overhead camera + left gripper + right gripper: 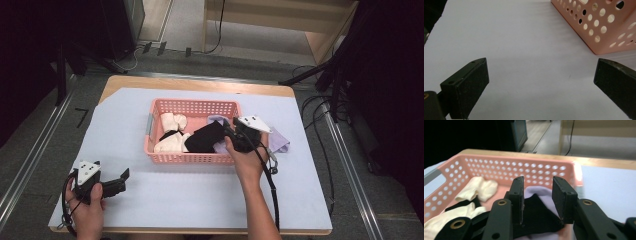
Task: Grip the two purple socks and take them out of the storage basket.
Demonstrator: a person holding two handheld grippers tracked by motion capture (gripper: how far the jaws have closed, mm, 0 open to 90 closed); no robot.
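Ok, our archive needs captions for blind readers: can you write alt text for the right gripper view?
The right gripper hangs over a pink basket, jaws parted with nothing pinched, above a black cloth lying on a lilac one. Cream socks lie at the left in the basket.

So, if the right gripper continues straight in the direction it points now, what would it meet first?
Probably the black cloth lying in the pink basket. The right gripper has open jaws with nothing between them, aimed just over that cloth toward the basket's far perforated wall. Depth is unclear, so it might pass above and reach the wall instead.
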